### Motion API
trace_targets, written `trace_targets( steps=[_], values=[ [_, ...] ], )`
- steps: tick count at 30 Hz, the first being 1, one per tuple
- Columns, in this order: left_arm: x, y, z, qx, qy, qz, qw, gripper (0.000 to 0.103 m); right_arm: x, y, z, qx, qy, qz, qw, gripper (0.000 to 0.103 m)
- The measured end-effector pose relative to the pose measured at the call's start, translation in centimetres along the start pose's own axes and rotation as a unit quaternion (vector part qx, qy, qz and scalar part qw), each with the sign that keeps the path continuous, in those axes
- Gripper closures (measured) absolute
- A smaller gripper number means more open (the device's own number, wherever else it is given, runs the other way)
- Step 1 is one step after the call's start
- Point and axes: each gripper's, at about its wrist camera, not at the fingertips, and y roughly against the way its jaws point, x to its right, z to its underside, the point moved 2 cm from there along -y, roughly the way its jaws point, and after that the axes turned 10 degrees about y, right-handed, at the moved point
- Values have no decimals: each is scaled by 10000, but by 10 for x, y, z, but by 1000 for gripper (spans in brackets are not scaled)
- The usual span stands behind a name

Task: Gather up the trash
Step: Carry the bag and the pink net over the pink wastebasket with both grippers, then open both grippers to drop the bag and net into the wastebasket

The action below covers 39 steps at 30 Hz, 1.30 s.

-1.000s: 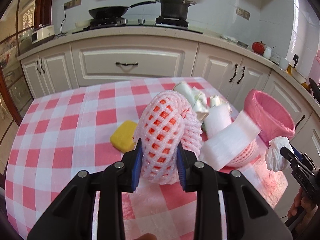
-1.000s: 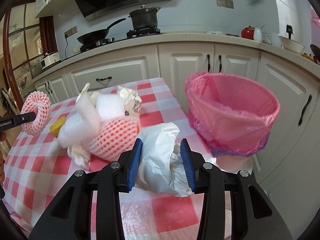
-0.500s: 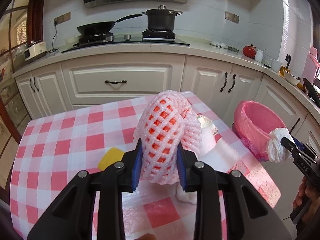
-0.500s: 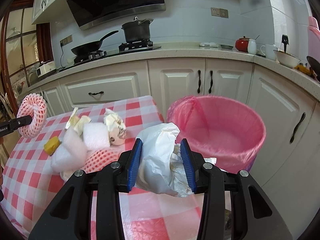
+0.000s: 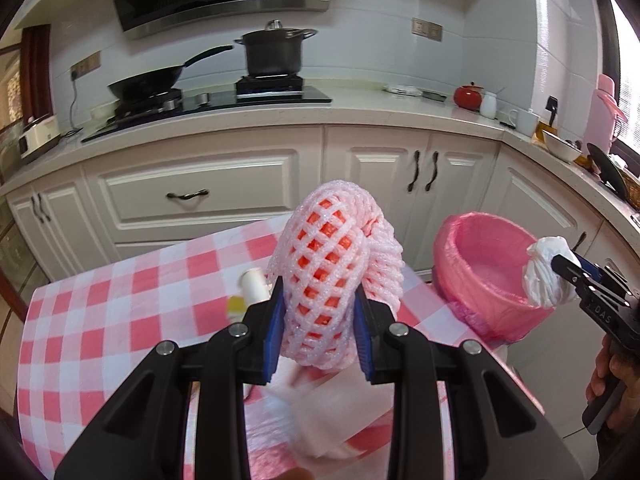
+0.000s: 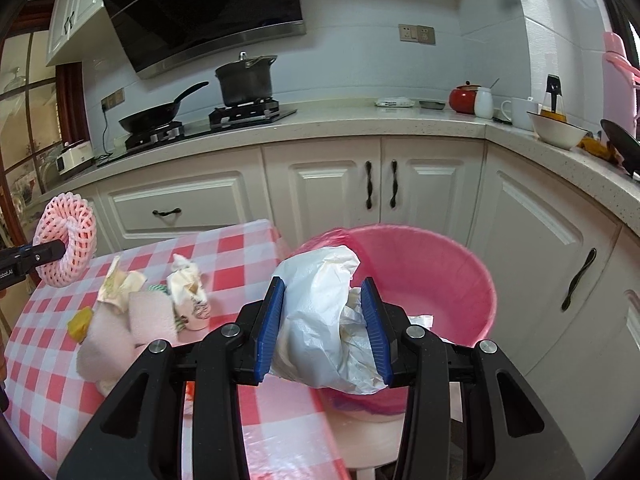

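Right fingers [image 6: 323,322] pinch a crumpled plastic bag [image 6: 324,320] at the pink bin [image 6: 460,264] rim; left fingers [image 5: 319,330] pinch a foam net [image 5: 328,276] over the worktop [image 5: 100,320]. Neither dropped yet; wrappers [image 6: 152,300] left.

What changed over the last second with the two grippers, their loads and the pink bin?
Both grippers rose off the checked table and swung toward the pink bin. The right gripper now holds the white plastic bag right at the bin's rim; the left gripper with the foam net trails over the table. Unchanged: both grips, nothing released, and the remaining trash pile on the table.
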Motion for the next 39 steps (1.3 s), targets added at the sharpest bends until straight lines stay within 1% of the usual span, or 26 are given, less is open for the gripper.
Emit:
trace_targets(
  steps=[9, 15, 27, 31, 39],
  values=[
    [60, -30, -15, -112, -325, 311, 9989, 73, 35, -18, -3, -42, -114, 142, 9998, 64],
    [98, -53, -17, -235, -469, 553, 9971, 72, 53, -29, -5, -62, -222, 203, 9995, 64],
    [164, -96, -25, -549, -546, 1220, 9895, 71, 84, -50, -6, -134, -421, 240, 9987, 64],
    [180, -110, -23, -700, -494, 1415, 9862, 70, 93, -57, -8, -137, -451, 273, 9985, 64],
    [200, -131, -17, -947, -430, 1626, 9812, 70, 106, -63, -9, -134, -509, 371, 9979, 62]
  ],
)
